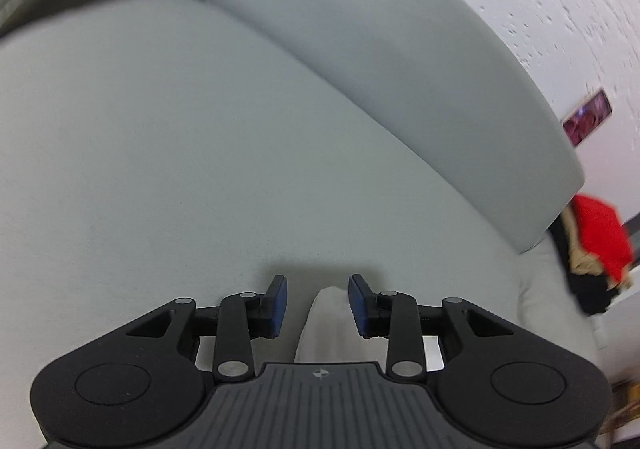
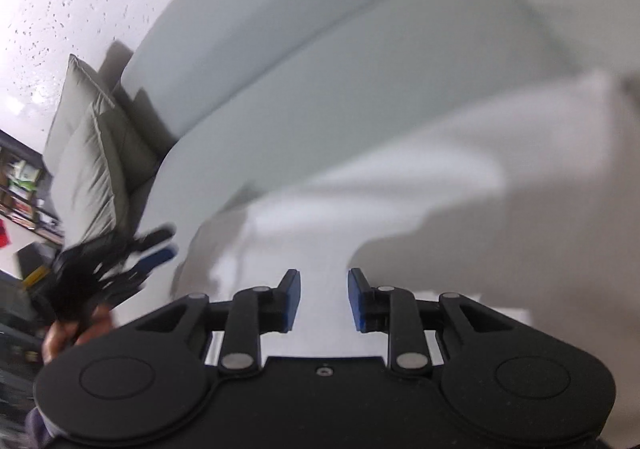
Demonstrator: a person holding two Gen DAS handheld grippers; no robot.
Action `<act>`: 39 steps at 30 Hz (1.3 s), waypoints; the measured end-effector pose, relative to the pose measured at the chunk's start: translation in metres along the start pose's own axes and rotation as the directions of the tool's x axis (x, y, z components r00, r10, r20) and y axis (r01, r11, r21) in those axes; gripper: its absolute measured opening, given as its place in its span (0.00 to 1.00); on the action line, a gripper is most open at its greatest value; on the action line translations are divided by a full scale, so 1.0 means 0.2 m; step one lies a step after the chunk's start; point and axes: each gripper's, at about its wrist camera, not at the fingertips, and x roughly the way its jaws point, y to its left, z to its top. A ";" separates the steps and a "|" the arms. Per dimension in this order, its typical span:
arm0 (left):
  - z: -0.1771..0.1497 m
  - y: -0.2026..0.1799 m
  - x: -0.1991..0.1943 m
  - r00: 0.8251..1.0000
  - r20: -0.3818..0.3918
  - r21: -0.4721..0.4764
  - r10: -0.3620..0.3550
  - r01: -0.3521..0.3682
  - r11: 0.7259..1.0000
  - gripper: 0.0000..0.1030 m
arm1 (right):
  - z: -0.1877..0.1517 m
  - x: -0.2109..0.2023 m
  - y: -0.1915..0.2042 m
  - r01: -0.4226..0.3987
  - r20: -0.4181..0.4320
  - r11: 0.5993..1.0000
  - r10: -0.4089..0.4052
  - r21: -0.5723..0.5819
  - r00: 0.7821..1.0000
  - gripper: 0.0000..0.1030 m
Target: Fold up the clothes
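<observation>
Wide bare sofa seat (image 1: 160, 169) ahead up to the backrest (image 1: 380, 69), left claw (image 1: 316, 303) apart over a white cloth (image 1: 324, 325) tip, right claw (image 2: 323, 299) apart above blurred, probably the same, cloth.

Soft, even daylight, strong fisheye bending at dark corners, heavy motion blur in the right view.

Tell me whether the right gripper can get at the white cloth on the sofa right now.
Probably yes: the right gripper hangs open directly over the white cloth, nothing between them. The left gripper sits off to the side.
</observation>
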 end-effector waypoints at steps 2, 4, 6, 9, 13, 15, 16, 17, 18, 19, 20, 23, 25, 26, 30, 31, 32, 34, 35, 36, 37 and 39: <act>0.01 0.04 0.05 0.999 -0.045 -0.051 -0.029 0.026 0.998 0.30 | -0.03 0.02 -0.01 0.013 -0.007 1.000 -0.013 0.015 1.000 0.23; 0.01 0.07 0.09 0.993 -0.083 -0.108 -0.081 0.072 0.992 0.29 | -0.03 0.00 0.00 0.000 -0.004 0.999 0.000 0.036 1.000 0.23; 0.01 0.09 0.13 0.986 -0.108 -0.159 -0.126 0.108 0.981 0.29 | -0.01 -0.02 0.00 -0.010 -0.009 0.998 0.010 0.058 1.000 0.24; 0.01 0.15 0.20 0.971 -0.146 -0.270 -0.191 0.147 0.952 0.26 | 0.05 -0.03 -0.06 -0.021 -0.009 0.996 0.022 0.082 1.000 0.24; 0.01 0.23 0.27 0.956 -0.144 -0.371 -0.255 0.187 0.910 0.20 | 0.11 0.04 -0.12 -0.046 -0.001 0.991 0.046 0.124 0.999 0.26; 0.03 0.27 0.30 0.950 -0.140 -0.412 -0.278 0.199 0.889 0.16 | 0.12 0.05 -0.14 -0.059 0.001 0.989 0.059 0.139 0.998 0.27; 0.03 0.28 0.31 0.947 -0.139 -0.428 -0.289 0.206 0.880 0.15 | 0.11 0.05 -0.14 -0.061 0.001 0.988 0.062 0.140 0.998 0.27; 0.01 0.28 0.32 0.945 -0.138 -0.439 -0.298 0.211 0.873 0.14 | 0.11 0.05 -0.14 -0.061 0.000 0.989 0.061 0.138 0.998 0.27; 0.01 0.28 0.33 0.943 -0.139 -0.448 -0.303 0.213 0.868 0.14 | 0.12 0.06 -0.14 -0.060 0.000 0.989 0.060 0.135 0.998 0.28; 0.00 0.28 0.35 0.941 -0.141 -0.455 -0.308 0.214 0.864 0.14 | 0.12 0.06 -0.14 -0.059 0.000 0.990 0.059 0.131 0.998 0.28; 0.03 0.29 0.36 0.939 -0.145 -0.458 -0.313 0.216 0.862 0.14 | 0.12 0.06 -0.13 -0.058 0.000 0.990 0.058 0.128 0.998 0.29; 0.08 0.28 0.33 0.936 -0.157 -0.449 -0.314 0.215 0.867 0.14 | 0.12 0.07 -0.12 -0.055 -0.002 0.992 0.055 0.116 0.998 0.31; 0.09 0.27 0.31 0.938 -0.163 -0.440 -0.305 0.207 0.874 0.09 | 0.13 0.07 -0.12 -0.052 -0.002 0.992 0.053 0.114 0.999 0.31; 0.09 0.27 0.31 0.941 -0.164 -0.435 -0.295 0.200 0.878 0.05 | 0.13 0.07 -0.12 -0.051 -0.003 0.992 0.052 0.113 0.999 0.31; 0.12 0.19 0.21 0.979 -0.096 -0.330 -0.180 0.139 0.934 0.02 | 0.13 0.08 -0.11 -0.048 -0.003 0.993 0.049 0.111 0.999 0.31; 0.13 0.16 0.18 0.987 -0.063 -0.282 -0.146 0.123 0.951 0.01 | 0.13 0.08 -0.11 -0.047 -0.004 0.993 0.048 0.111 0.999 0.31; 0.13 0.13 0.14 0.992 -0.034 -0.236 -0.119 0.108 0.966 0.01 | 0.13 0.08 -0.11 -0.047 -0.004 0.993 0.048 0.110 0.999 0.31; 0.13 0.06 0.11 0.998 -0.001 -0.143 -0.056 0.056 0.988 0.01 | 0.13 0.08 -0.11 -0.046 -0.003 0.993 0.046 0.106 0.999 0.30; 0.12 0.02 0.10 1.000 0.017 -0.097 -0.025 0.027 0.995 0.01 | 0.13 0.08 -0.10 -0.044 -0.002 0.994 0.045 0.103 0.999 0.30; 0.12 -0.02 0.10 1.000 0.027 -0.050 -0.008 0.009 0.999 0.01 | 0.13 0.08 -0.10 -0.042 -0.001 0.994 0.042 0.099 0.999 0.30; 0.11 -0.05 0.10 1.000 0.029 -0.010 -0.004 0.005 1.000 0.02 | 0.13 0.08 -0.09 -0.039 0.001 0.995 0.039 0.096 0.999 0.30; 0.11 -0.09 0.10 0.999 0.037 0.046 0.018 -0.020 0.999 0.04 | 0.13 0.08 -0.08 -0.031 0.003 0.996 0.031 0.086 1.000 0.31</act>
